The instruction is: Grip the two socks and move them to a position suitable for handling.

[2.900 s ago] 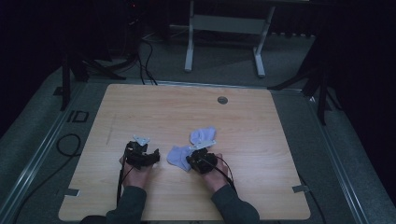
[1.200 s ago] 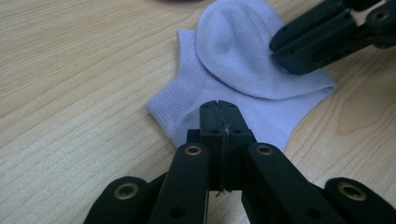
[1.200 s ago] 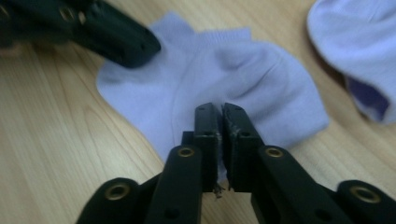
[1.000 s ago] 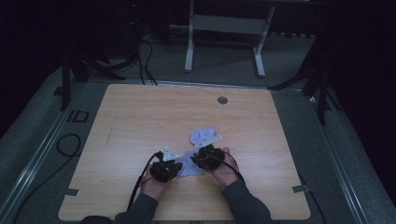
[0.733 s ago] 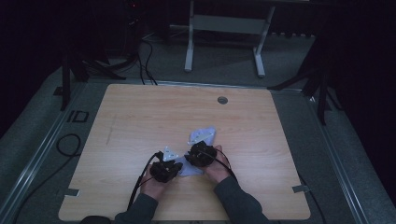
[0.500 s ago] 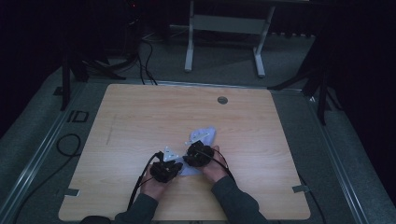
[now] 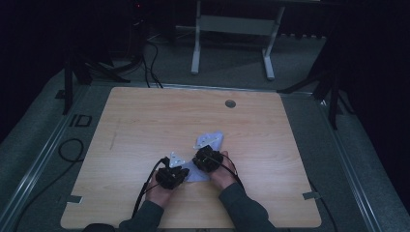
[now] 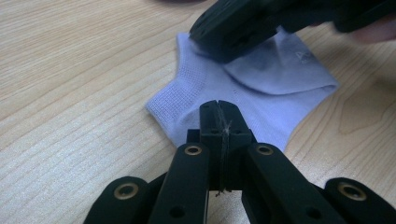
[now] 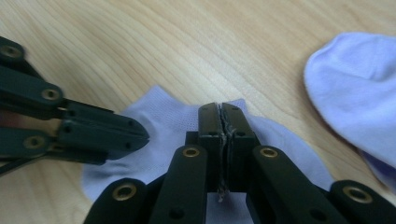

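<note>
A pale lilac sock lies flat near the table's front, one flap folded over. A second lilac sock lies just behind it. My left gripper is shut, its tips low over the near sock's edge. My right gripper has just been closing and is shut, its tips at the same sock. I see no cloth between its jaws. Each gripper shows in the other's view: the right gripper resting on the sock's corner, the left gripper at its side.
The wooden table has a round grommet near its far edge. Cables trail from both grippers toward the front edge. A white frame stands on the floor behind the table.
Since the earliest frame the hands have come together at the near sock, the left moving right. Over the last second the right gripper shifted slightly left onto the sock. The left stayed still.
</note>
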`<state>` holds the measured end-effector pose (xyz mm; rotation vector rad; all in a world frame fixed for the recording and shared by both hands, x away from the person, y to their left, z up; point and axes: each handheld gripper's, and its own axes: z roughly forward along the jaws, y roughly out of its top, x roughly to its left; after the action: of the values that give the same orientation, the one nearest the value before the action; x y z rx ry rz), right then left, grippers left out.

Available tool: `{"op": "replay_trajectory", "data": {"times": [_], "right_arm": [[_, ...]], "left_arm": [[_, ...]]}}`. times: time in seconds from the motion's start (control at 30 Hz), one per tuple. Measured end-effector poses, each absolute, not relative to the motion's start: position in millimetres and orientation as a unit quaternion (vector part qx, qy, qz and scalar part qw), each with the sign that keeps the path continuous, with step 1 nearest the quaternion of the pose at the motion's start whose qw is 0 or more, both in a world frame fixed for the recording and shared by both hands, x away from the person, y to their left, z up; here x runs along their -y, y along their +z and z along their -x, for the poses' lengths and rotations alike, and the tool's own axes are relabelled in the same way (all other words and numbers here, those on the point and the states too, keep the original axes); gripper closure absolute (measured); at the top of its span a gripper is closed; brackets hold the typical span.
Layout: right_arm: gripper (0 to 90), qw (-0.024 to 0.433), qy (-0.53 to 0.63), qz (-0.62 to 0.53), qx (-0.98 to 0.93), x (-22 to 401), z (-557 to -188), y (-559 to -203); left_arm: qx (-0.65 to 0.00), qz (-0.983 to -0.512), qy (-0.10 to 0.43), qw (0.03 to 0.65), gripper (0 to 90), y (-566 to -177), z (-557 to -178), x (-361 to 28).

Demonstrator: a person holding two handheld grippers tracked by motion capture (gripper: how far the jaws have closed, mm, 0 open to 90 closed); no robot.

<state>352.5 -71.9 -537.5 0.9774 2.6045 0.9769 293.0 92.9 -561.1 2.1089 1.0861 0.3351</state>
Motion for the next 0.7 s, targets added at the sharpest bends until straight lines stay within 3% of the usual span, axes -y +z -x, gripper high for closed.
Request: {"op": "replay_trajectory", "data": {"times": [0.23, 0.7], "right_arm": [[87.8, 0.104, 0.366, -0.340, -0.860, 102.0, -342.2, -515.2], [87.4, 0.111, 0.390, -0.376, -0.833, 155.1, -326.3, -516.5]], "left_arm": [[-0.423, -0.819, 0.127, 0.367, 89.4, -561.3, -294.5, -93.5], [-0.423, -0.819, 0.130, 0.366, 89.4, -561.3, -294.4, -93.0]]}}
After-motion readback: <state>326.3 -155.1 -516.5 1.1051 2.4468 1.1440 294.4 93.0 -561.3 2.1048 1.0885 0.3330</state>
